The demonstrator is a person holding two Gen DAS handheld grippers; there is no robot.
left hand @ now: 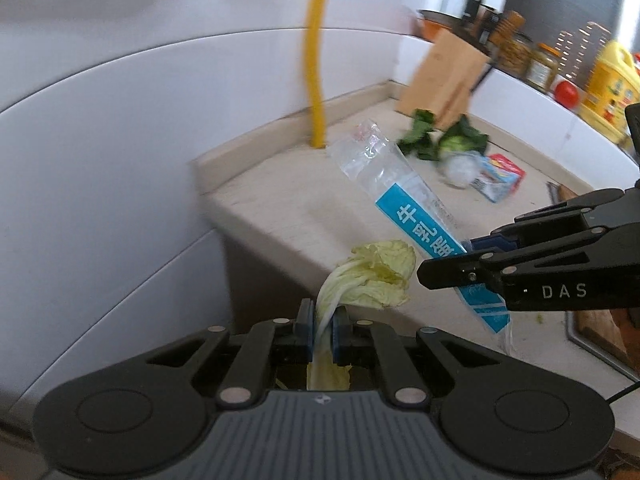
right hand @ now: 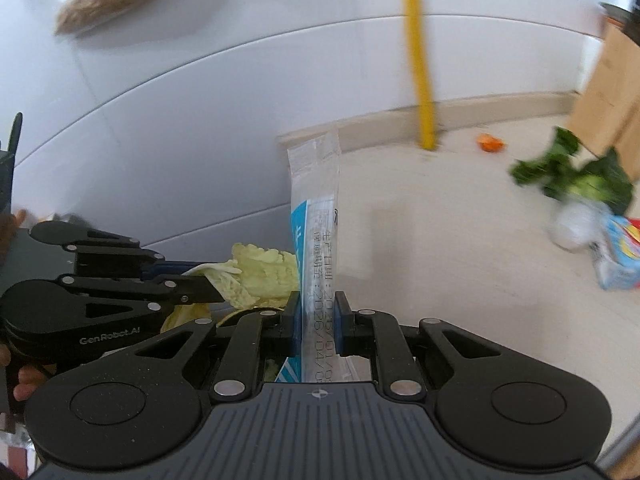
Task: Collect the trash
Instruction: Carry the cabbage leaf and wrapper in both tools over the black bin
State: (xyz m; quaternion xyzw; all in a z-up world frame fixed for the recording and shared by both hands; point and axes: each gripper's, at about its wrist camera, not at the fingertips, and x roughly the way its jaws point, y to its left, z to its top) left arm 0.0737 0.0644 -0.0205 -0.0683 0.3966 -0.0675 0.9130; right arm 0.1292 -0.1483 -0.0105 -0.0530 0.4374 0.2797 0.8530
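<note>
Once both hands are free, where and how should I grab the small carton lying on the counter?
Grip the carton across its narrow sides, coming from above. It lies flat on the counter, a white wad touches its left end, and broccoli sits just behind, so the near right end looks clearest.

Bare table [right hand: 440, 240] lies at twelve o'clock; yellow pole [right hand: 420, 80] stands at one, greens [right hand: 576, 176] and carton [right hand: 616, 256] crowd three.

Bright, soft daylight, faint shadows; fisheye bends the edges and motion blur smears the background.
</note>
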